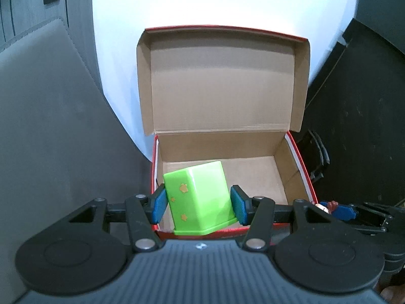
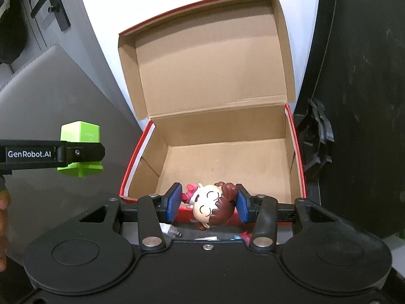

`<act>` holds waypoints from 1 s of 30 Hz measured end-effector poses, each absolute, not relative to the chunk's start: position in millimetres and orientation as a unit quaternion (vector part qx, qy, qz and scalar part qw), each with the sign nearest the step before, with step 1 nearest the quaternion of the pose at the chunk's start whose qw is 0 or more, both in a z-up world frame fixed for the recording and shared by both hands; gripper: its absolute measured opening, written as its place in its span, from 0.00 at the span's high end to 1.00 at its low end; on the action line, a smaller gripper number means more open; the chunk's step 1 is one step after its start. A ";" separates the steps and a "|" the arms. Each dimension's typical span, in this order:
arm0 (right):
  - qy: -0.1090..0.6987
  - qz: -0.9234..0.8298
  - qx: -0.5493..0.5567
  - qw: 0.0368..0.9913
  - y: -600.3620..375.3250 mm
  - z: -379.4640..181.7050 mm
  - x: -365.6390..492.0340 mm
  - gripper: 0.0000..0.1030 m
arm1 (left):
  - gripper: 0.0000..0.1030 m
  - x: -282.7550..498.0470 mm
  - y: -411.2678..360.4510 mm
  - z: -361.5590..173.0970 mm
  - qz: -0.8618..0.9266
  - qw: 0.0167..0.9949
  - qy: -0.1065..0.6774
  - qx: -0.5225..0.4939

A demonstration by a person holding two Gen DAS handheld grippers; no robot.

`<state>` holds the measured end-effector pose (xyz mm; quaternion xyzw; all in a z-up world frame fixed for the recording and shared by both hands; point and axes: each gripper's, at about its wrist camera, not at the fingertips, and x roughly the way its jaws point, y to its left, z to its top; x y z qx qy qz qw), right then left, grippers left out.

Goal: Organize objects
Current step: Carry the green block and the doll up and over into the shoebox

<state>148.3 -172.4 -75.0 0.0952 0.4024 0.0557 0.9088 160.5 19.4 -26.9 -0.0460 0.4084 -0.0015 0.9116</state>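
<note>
My left gripper (image 1: pixel 198 206) is shut on a bright green block with yellow stars (image 1: pixel 200 197), held over the near left corner of an open red cardboard box (image 1: pixel 298 162). The same green block (image 2: pixel 79 131) shows at the left of the right wrist view, clamped in the other gripper's black finger. My right gripper (image 2: pixel 208 204) is shut on a small doll figure (image 2: pixel 210 207) with a cream face, brown hair and a pink bow, held above the near wall of the box (image 2: pixel 295 136). The box's lid stands open at the back and its brown floor is bare.
The box sits on a dark surface beside a white panel (image 1: pixel 202 0) and a grey padded surface (image 1: pixel 50 101). A black clip-like object (image 2: pixel 319 131) lies right of the box. Small items (image 2: pixel 172 230) lie below the doll. A hand (image 2: pixel 2 217) shows at the left edge.
</note>
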 end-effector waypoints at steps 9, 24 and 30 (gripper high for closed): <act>0.385 0.057 0.096 0.916 -181.8 -64.1 166.1 0.57 | 0.49 179.2 30.1 -21.1 0.005 0.915 0.399 -0.055; 0.359 0.061 0.097 0.926 -197.1 -50.2 203.6 0.57 | 0.49 216.4 26.7 -18.4 0.016 0.917 0.391 -0.077; 0.352 0.064 0.094 0.929 -201.4 -47.0 218.8 0.57 | 0.49 234.1 29.7 -17.7 0.022 0.917 0.389 -0.084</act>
